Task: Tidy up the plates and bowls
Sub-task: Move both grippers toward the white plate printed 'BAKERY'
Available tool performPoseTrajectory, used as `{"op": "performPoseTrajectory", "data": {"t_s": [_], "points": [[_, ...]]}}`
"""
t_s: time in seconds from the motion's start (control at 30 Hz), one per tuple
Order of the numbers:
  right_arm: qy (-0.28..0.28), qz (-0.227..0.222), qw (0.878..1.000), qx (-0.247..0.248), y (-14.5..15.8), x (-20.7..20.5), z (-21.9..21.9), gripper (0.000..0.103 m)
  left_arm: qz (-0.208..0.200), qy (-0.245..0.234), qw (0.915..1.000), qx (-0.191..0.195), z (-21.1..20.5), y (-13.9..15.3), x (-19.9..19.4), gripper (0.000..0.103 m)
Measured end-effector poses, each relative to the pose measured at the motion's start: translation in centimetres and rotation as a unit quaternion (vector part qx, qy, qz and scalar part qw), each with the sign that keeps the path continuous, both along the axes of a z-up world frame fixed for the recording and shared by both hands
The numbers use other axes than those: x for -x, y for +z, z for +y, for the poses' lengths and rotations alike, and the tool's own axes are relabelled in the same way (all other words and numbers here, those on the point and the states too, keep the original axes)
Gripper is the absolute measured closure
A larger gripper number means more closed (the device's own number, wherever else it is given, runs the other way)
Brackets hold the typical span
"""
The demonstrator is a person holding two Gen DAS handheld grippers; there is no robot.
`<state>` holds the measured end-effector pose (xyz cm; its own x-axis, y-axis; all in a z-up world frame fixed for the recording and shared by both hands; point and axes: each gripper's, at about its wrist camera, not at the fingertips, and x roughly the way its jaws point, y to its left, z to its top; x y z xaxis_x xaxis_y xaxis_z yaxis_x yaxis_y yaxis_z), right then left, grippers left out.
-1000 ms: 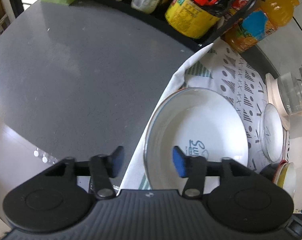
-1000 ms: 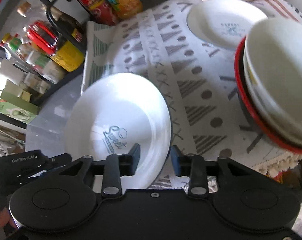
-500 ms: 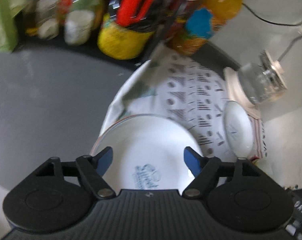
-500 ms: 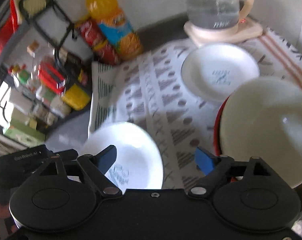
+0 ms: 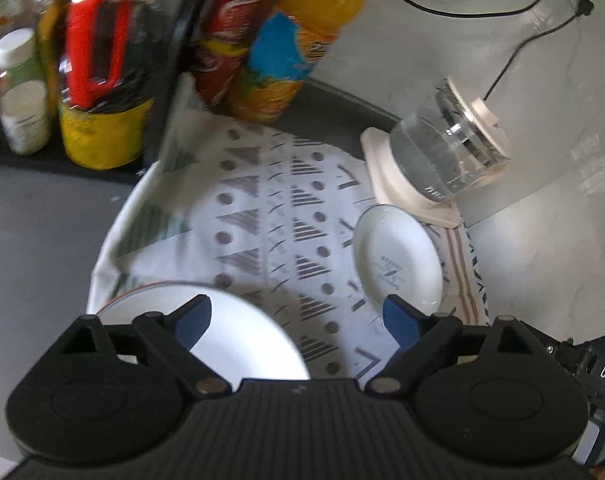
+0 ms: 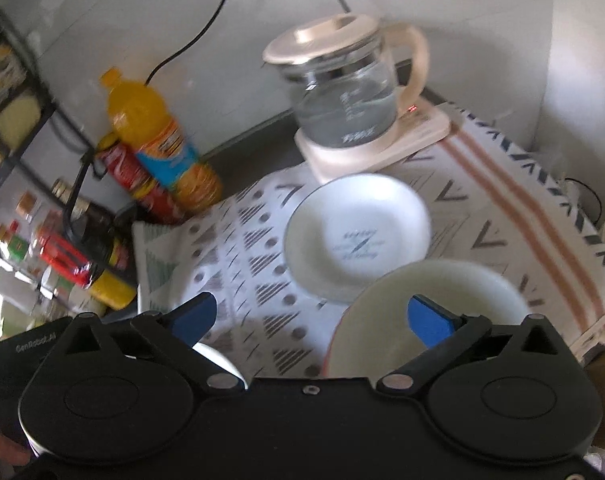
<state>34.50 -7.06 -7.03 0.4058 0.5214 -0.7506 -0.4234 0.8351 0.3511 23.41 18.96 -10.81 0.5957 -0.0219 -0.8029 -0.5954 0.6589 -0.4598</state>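
Note:
A large white plate [image 5: 238, 332] lies on the patterned cloth [image 5: 270, 216], under my left gripper [image 5: 296, 322], which is open and empty above it. A small white plate [image 5: 398, 260] lies near the kettle; it also shows in the right wrist view [image 6: 358, 236]. A stack of bowls with a cream one on top and a red rim below [image 6: 434, 304] sits in front of my right gripper [image 6: 308, 318], which is open and empty. A sliver of the large plate [image 6: 218, 360] shows by its left finger.
A glass kettle on a cream base [image 6: 342, 96] stands at the back of the cloth. An orange juice bottle [image 6: 158, 140] and a red bottle [image 6: 138, 180] stand at the left. A black rack of bottles and jars [image 5: 82, 80] borders the grey counter [image 5: 34, 240].
Both grippers have opened wide, let go of the large plate and pulled back and up. The plate now rests on the cloth.

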Motion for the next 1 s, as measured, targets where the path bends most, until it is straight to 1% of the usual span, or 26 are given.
{"op": "performPoseTrajectory", "data": {"t_s": [0.17,0.27,0.43,0.57,0.73,0.8,0.87,0.93,1.0], "points": [[-0.006,-0.001,1.0,0.013,-0.3,-2.9,-1.2,0.0,-0.004,0.004,1.0,0.005,-0.9,0.2,-2.8,0.012],[-0.004,0.006,1.0,0.014,-0.8,-4.7,-1.7,0.0,-0.003,0.0,1.0,-0.001,-1.7,0.2,-4.7,0.012],[0.005,0.019,1.0,0.02,-1.9,-7.6,-2.1,0.0,0.008,0.003,0.9999,0.008,-2.5,-0.6,-7.5,0.011],[0.016,0.031,0.999,0.037,-2.9,-9.8,-1.9,0.0,0.02,0.004,0.9998,0.002,-3.1,-1.4,-9.4,0.011],[0.037,0.035,0.997,0.053,-4.1,-11.9,-1.2,0.0,0.045,0.01,0.9989,0.006,-3.5,-2.9,-11.4,0.011],[0.046,0.05,0.996,0.054,-4.7,-12.9,-0.9,0.0,0.056,0.016,0.9983,0.01,-3.6,-3.6,-12.1,0.011],[0.046,0.081,0.994,0.06,-5.7,-14.1,-0.7,0.0,0.069,0.024,0.9972,0.017,-3.7,-4.3,-12.8,0.011],[0.054,0.095,0.992,0.057,-6.5,-15.0,-0.5,0.0,0.065,0.035,0.9968,0.028,-3.6,-5.3,-13.1,0.011],[0.061,0.098,0.991,0.072,-7.4,-15.7,-0.1,0.0,0.061,0.05,0.9959,0.044,-3.6,-6.2,-13.3,0.012]]}}
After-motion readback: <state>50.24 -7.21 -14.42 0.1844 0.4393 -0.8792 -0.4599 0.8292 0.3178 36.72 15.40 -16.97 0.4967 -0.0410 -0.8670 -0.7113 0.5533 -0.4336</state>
